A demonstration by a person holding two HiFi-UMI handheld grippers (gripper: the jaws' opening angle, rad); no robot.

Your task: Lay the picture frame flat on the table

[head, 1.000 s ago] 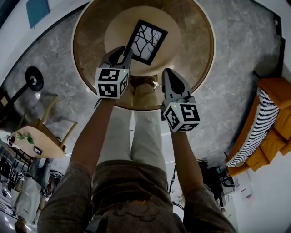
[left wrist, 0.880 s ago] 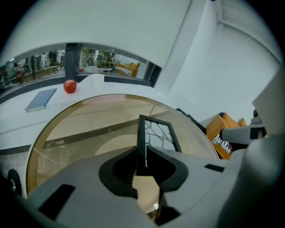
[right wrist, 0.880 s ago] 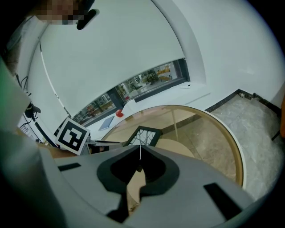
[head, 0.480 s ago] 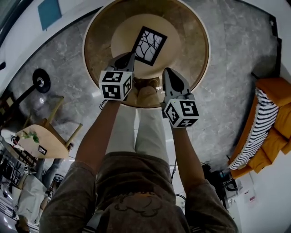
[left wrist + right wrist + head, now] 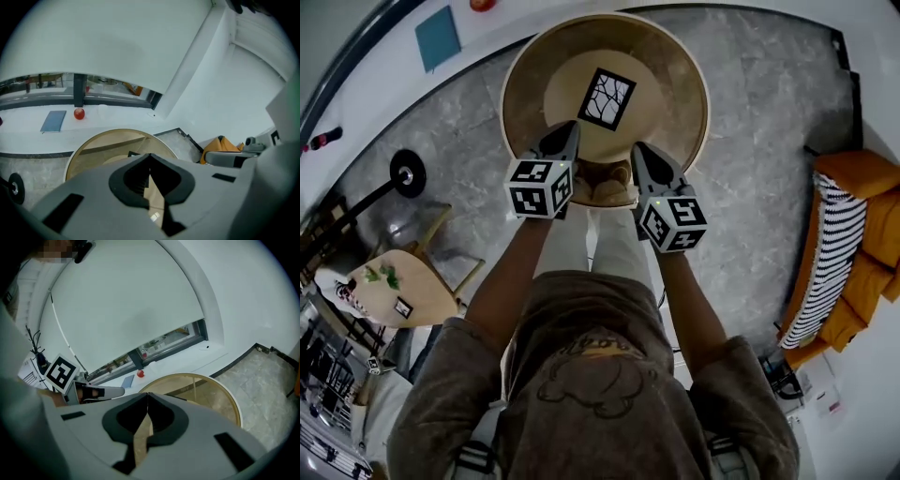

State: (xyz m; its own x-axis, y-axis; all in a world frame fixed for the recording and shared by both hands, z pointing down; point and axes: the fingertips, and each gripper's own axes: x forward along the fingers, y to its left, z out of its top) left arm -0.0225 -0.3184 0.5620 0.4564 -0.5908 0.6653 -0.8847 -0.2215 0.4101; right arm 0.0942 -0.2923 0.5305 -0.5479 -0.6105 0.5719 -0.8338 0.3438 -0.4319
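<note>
My left gripper [image 5: 569,129] is at the left, over the near edge of the round table [image 5: 675,84]. Its jaws are pressed together with nothing between them. In the left gripper view only bare tabletop shows past their tips. I judge it is closed and raised because it has no more work here. A shut, empty tool held off the surface cannot catch on anything.

Further in, between the two tools and well beyond both, the picture frame [image 5: 607,98] lies flat. It rests on the paler inner disc of the table, face up, with its dark branch pattern showing. It is turned a little askew to the table's edge and touches neither gripper. It is flat and near the centre, away from the rim, so I take the laying down as done. It looks unlikely to slide or tip.

At the right, my right gripper [image 5: 638,148] sits level with the left one. It points the same way, with its jaws also closed on nothing. Both tools hover just above my slippers [image 5: 602,183], drawn in toward my body. I read that as a rest pose that leaves the frame undisturbed.
</note>
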